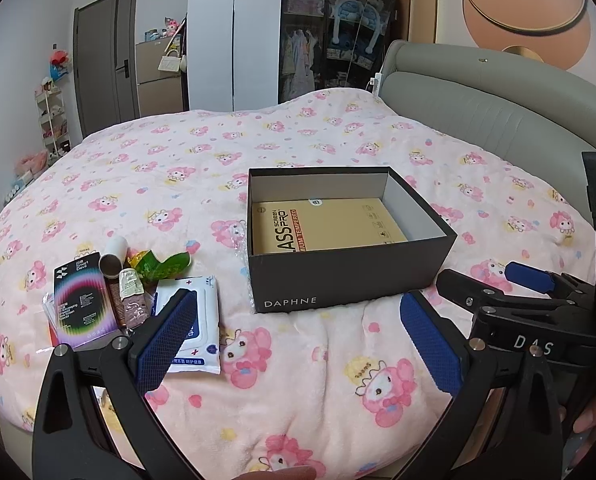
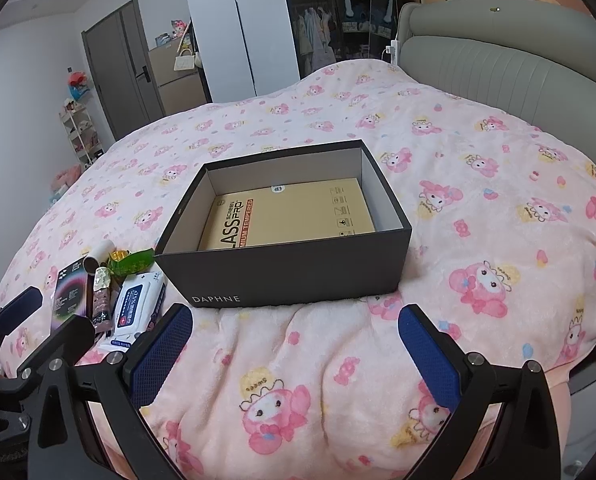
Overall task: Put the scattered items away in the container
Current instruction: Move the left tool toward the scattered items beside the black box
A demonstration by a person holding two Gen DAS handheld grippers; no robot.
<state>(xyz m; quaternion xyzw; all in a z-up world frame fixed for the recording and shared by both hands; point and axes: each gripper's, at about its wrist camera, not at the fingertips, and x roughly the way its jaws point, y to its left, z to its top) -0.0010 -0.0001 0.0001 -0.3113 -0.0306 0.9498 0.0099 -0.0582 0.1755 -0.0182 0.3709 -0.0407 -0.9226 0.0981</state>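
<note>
A dark open box marked DAPHNE [image 1: 337, 276] [image 2: 290, 276] stands on the bed with a tan screen-protector package [image 1: 329, 224] [image 2: 290, 216] flat inside. Left of it lies a pile: a white wipes pack [image 1: 202, 320] [image 2: 138, 308], a black Smart Devil box [image 1: 80, 300] [image 2: 70, 292], a brown tube [image 1: 130, 300] [image 2: 100, 300], a small roll [image 1: 112, 256] [image 2: 98, 256] and a green wrapper [image 1: 166, 264] [image 2: 134, 262]. My left gripper [image 1: 298, 344] is open and empty, just in front of the box and pile. My right gripper [image 2: 294, 348] is open and empty, in front of the box.
A pink cartoon-print blanket [image 1: 298, 380] [image 2: 477, 220] covers the bed. A grey padded headboard [image 1: 477, 108] [image 2: 497, 60] rises at the right. Wardrobes, a door and a shelf rack stand beyond the far edge. The right gripper shows in the left wrist view [image 1: 497, 288].
</note>
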